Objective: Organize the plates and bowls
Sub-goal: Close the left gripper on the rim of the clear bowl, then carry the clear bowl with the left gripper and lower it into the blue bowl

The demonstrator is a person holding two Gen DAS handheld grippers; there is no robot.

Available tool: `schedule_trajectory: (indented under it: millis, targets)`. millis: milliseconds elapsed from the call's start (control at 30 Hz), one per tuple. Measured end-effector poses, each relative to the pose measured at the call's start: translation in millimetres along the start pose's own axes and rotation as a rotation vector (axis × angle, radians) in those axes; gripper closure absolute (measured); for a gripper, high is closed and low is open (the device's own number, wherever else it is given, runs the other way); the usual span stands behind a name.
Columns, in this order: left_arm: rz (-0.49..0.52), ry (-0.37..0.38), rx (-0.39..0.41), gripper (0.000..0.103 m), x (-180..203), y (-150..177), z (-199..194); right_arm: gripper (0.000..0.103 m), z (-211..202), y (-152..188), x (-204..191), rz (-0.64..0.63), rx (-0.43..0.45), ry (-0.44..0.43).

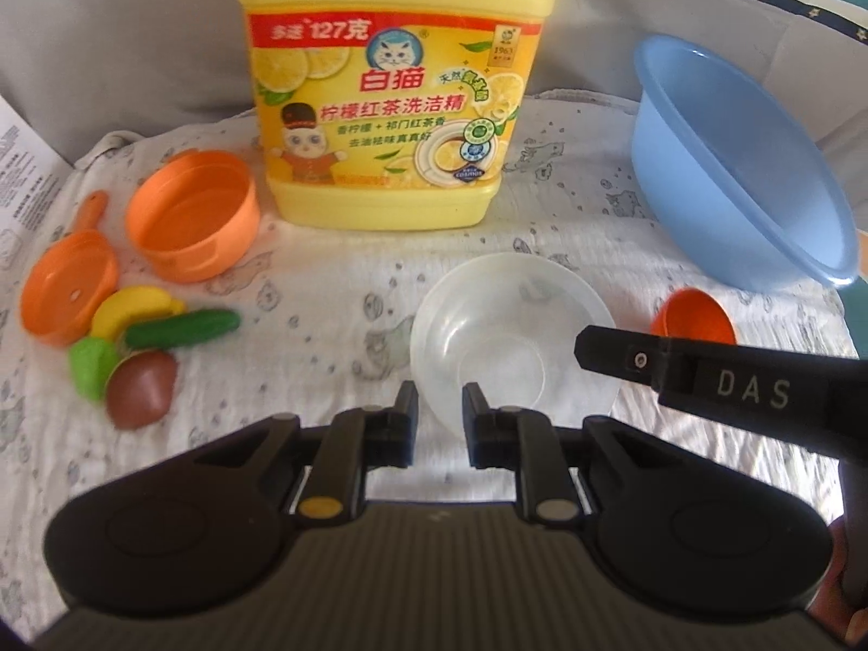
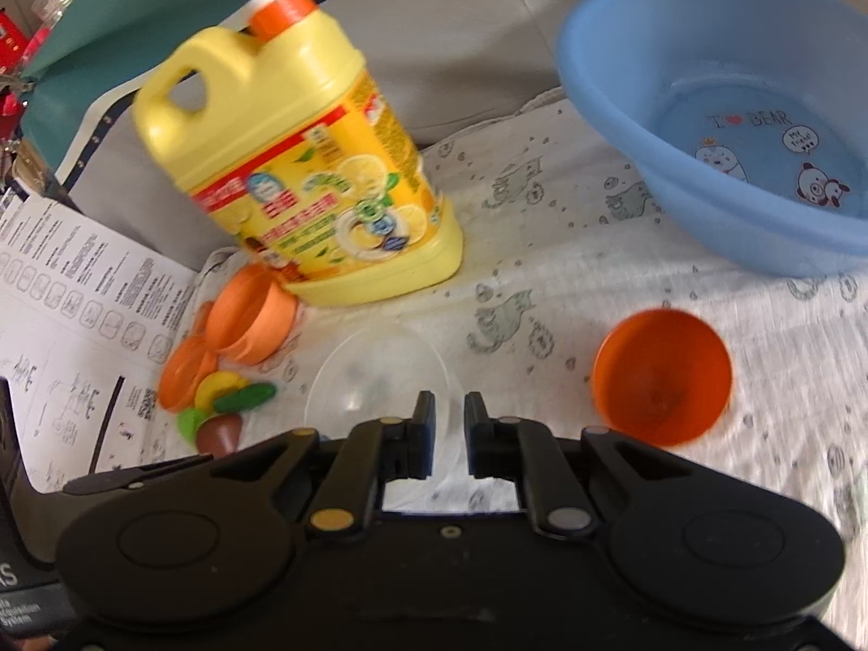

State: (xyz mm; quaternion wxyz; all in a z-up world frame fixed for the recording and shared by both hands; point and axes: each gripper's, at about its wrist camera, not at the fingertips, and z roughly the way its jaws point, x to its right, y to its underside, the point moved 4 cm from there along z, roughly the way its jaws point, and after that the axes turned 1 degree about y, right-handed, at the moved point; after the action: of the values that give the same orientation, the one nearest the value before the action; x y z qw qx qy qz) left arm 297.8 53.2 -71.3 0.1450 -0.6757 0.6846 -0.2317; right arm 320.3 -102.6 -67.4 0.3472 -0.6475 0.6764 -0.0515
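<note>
Both tools hover at the clear bowl on the cloth.

Left to right: toy pan (image 1: 68, 293), orange pot (image 1: 192, 214), yellow jug (image 1: 390, 87), clear bowl (image 1: 512, 336), orange bowl (image 2: 662, 377), blue basin (image 2: 727, 108). The left tool (image 1: 439, 399) and right tool (image 2: 448, 412) both stand slightly open at the clear bowl's near rim, gripping nothing.

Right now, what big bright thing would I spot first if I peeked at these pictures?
The tall yellow plastic dish-soap jug with an orange pump jumps out first, standing at the back of the white patterned cloth. To its right sits a wide blue plastic basin with cartoon bears inside, and a small orange bowl lies in front of that.
</note>
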Motion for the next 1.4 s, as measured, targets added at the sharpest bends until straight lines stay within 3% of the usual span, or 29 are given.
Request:
schedule_trajectory:
  millis: [600, 1400]
  targets:
    - [0.026, -0.025, 0.059, 0.086, 0.1, 79.2, -103.8, 0.092, -74.6, 68.6, -36.2, -0.02, -0.016, -0.038]
    - [-0.026, 0.017, 0.082, 0.082, -7.4, 176.5, -171.1, 0.092, -141.8, 159.9, -55.4, -0.055, -0.034, -0.066]
